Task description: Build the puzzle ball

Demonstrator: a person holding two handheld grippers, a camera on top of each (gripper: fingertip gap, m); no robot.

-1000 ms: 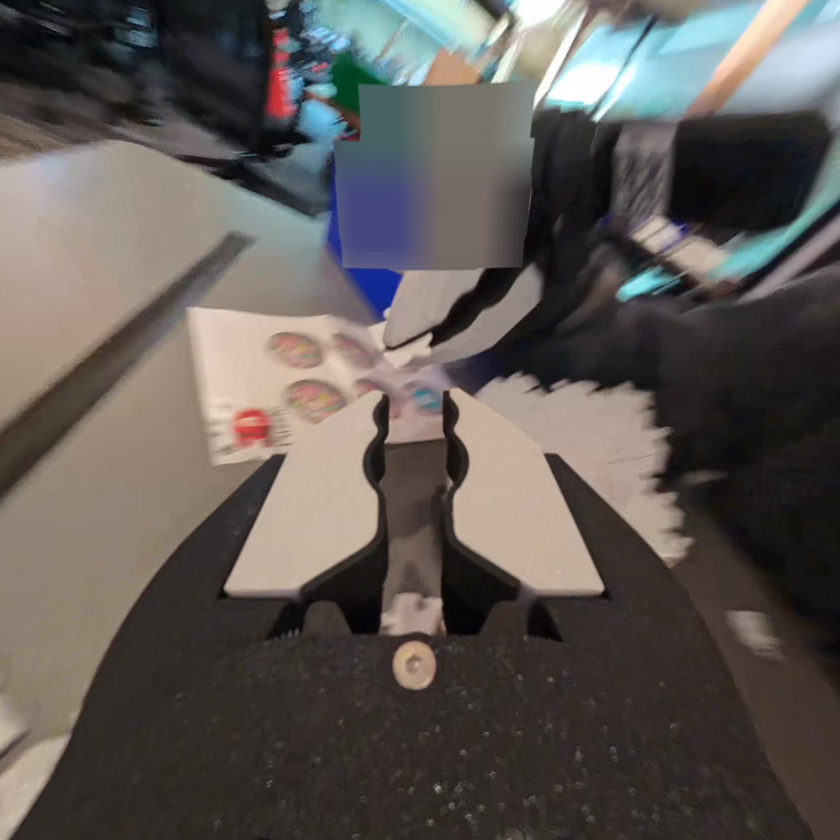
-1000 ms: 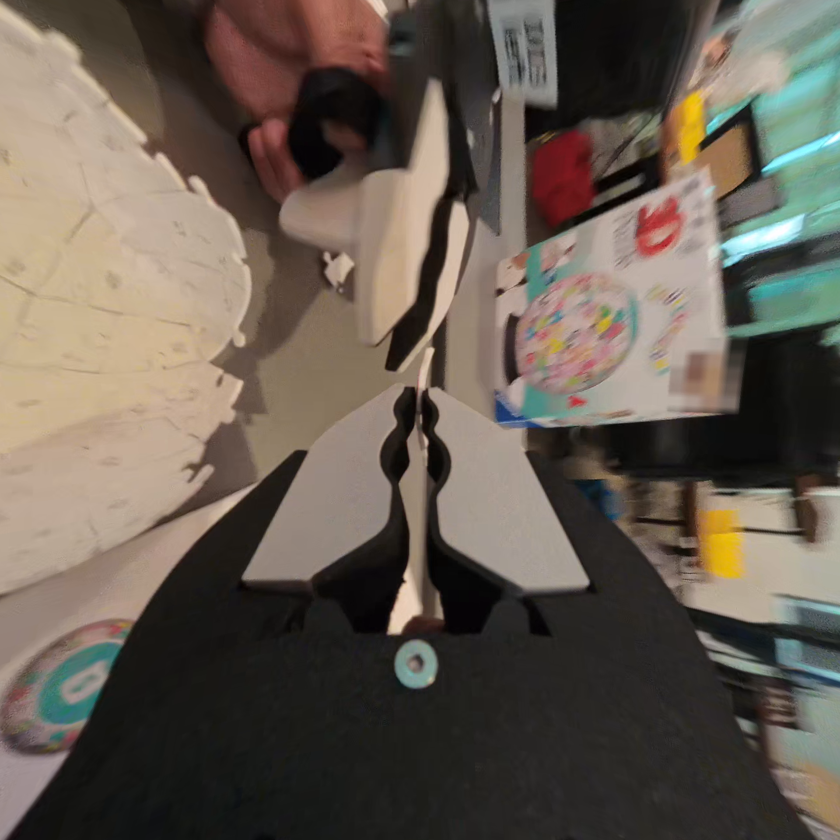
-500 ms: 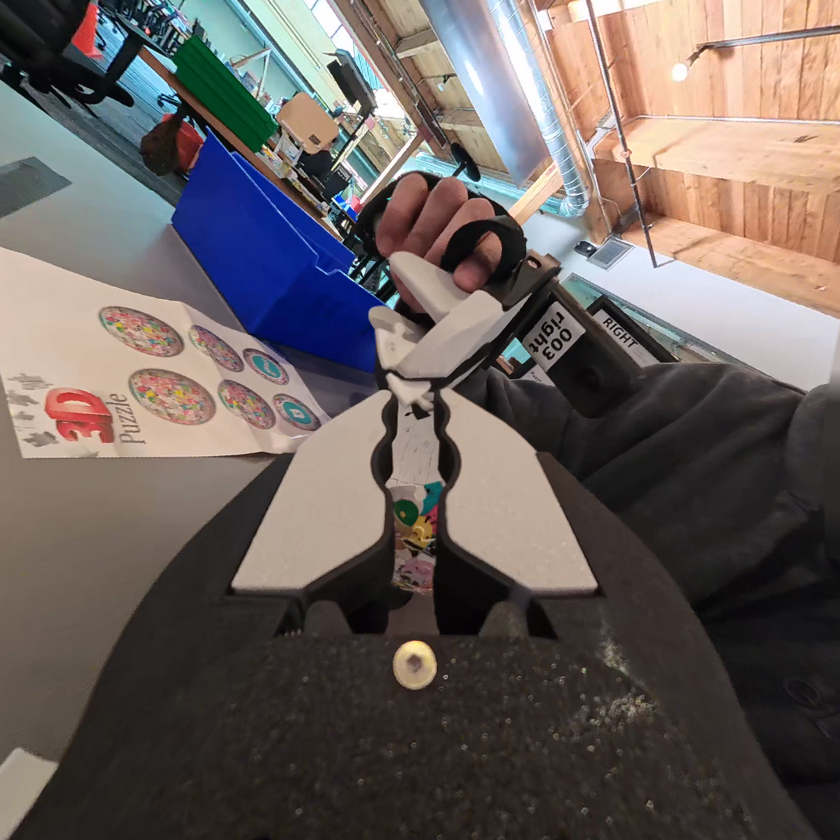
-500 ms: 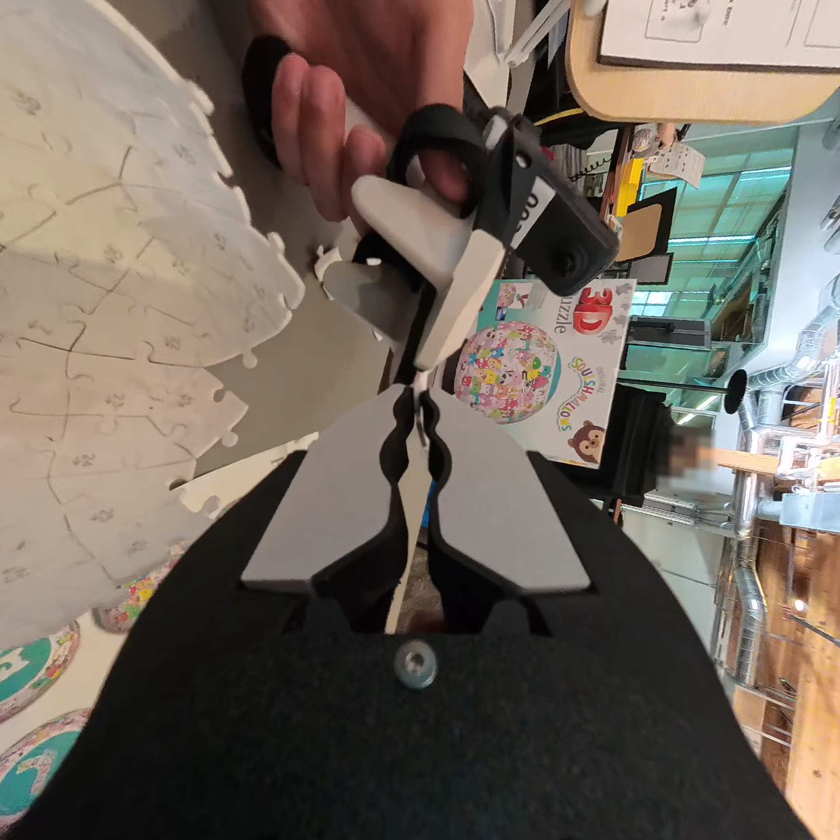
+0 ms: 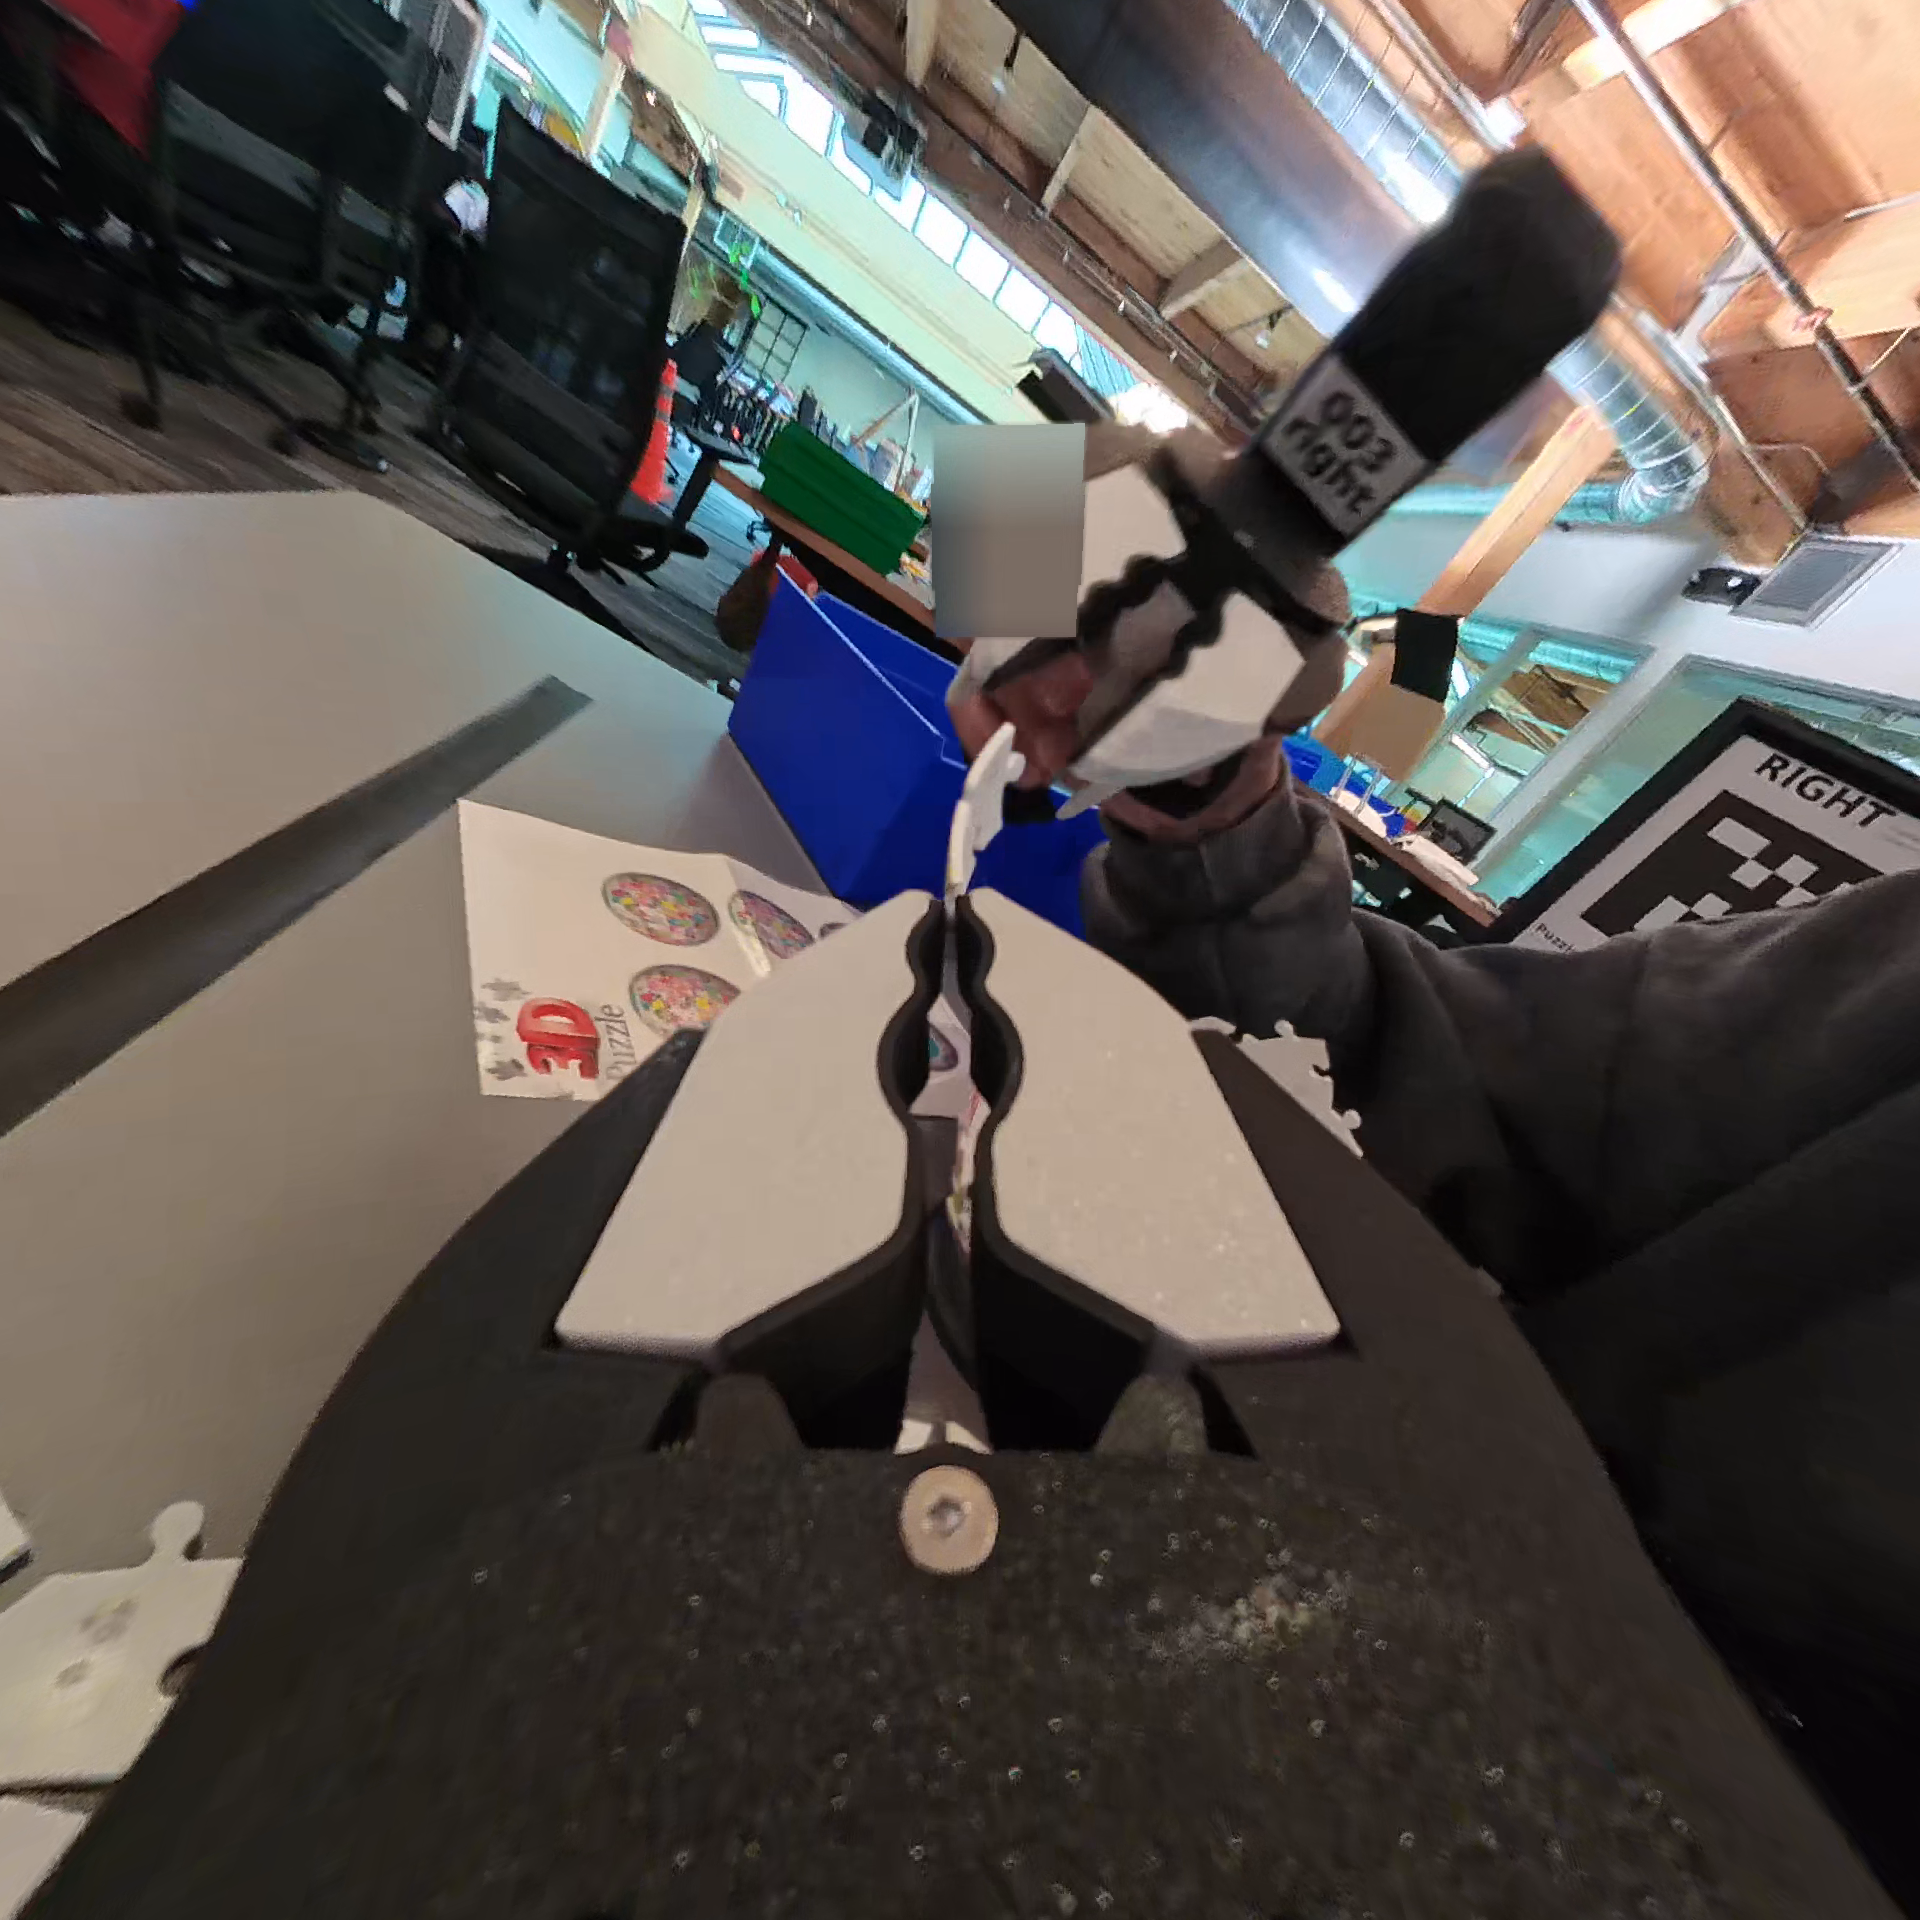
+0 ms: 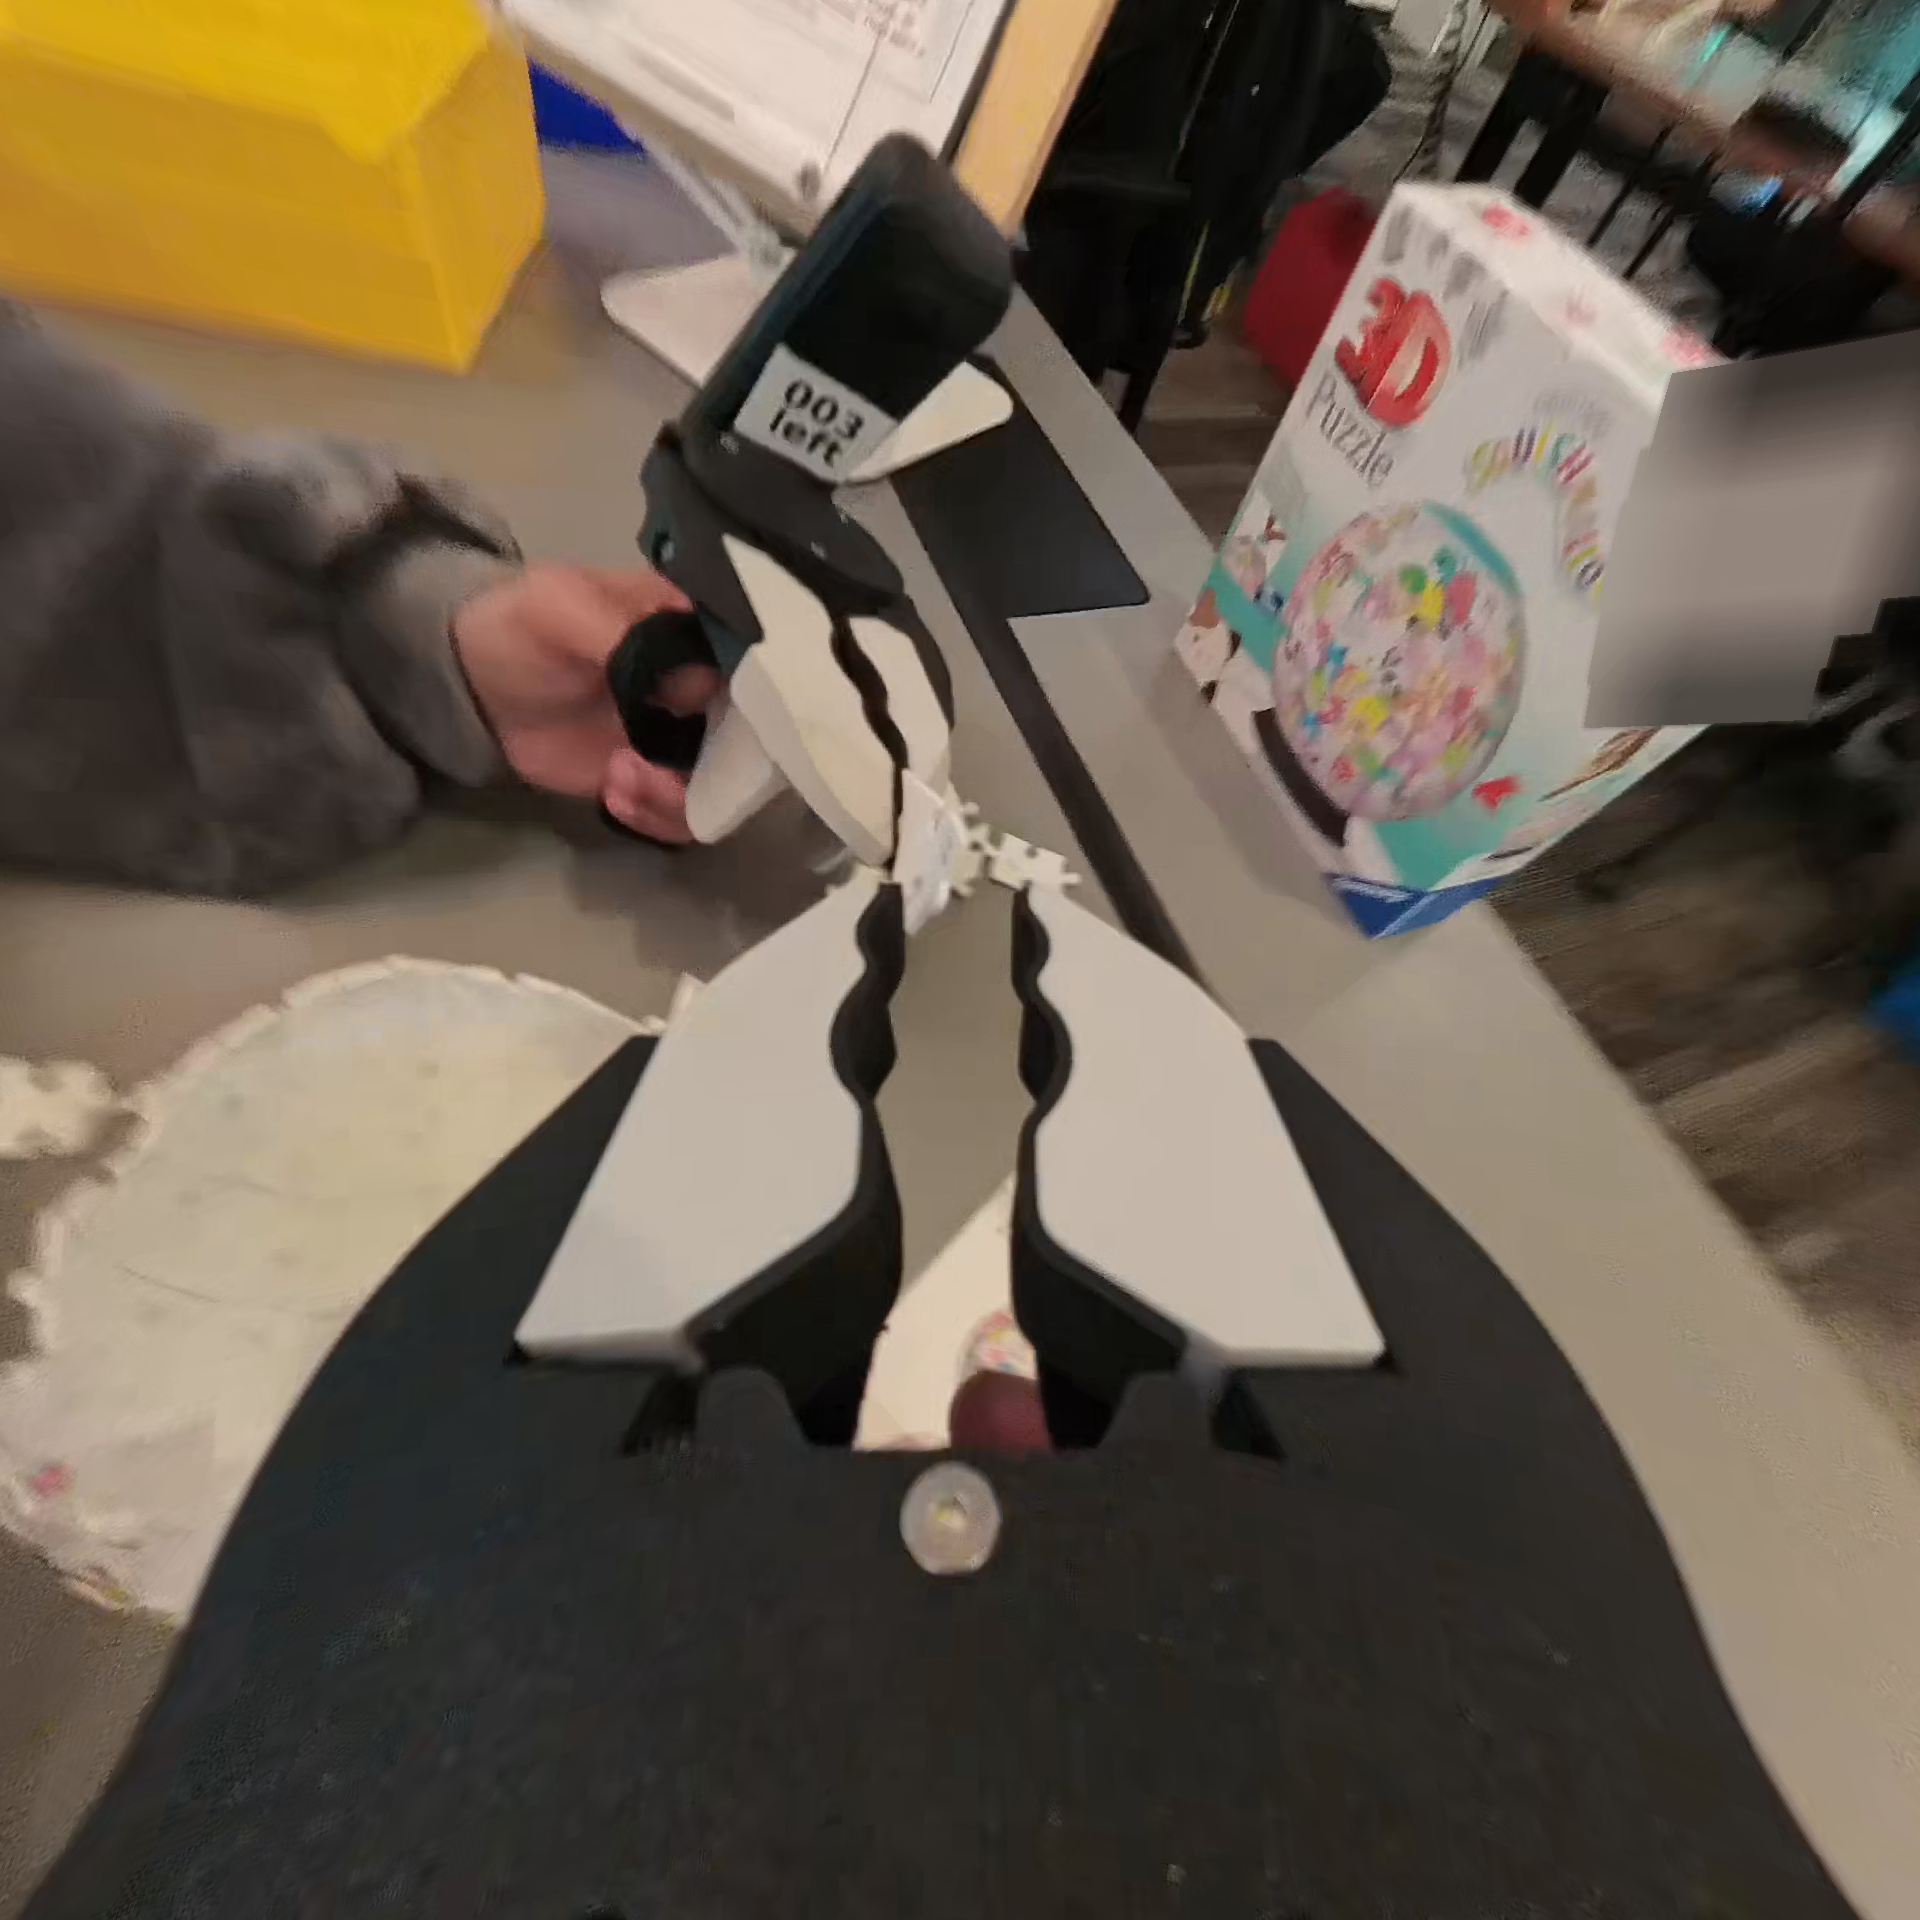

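Left gripper: jaws pinched on a thin puzzle piece held edge-on, its white tab sticking out past the tips toward the far side. Right gripper: jaws parted, nothing between them, tips just beside the piece that the left tool carries.

Left to right on the grey table, right wrist view:
- yellow bin, far left
- grey sleeve and hand on the left tool's handle, resting low near the tabletop
- partly built puzzle ball shell, white inner side up, near left, jagged tabbed rim
- puzzle box, far right, standing near the table edge

Left wrist view: printed leaflet flat on the table, left of the tips; blue bin beyond it; loose white piece at near left
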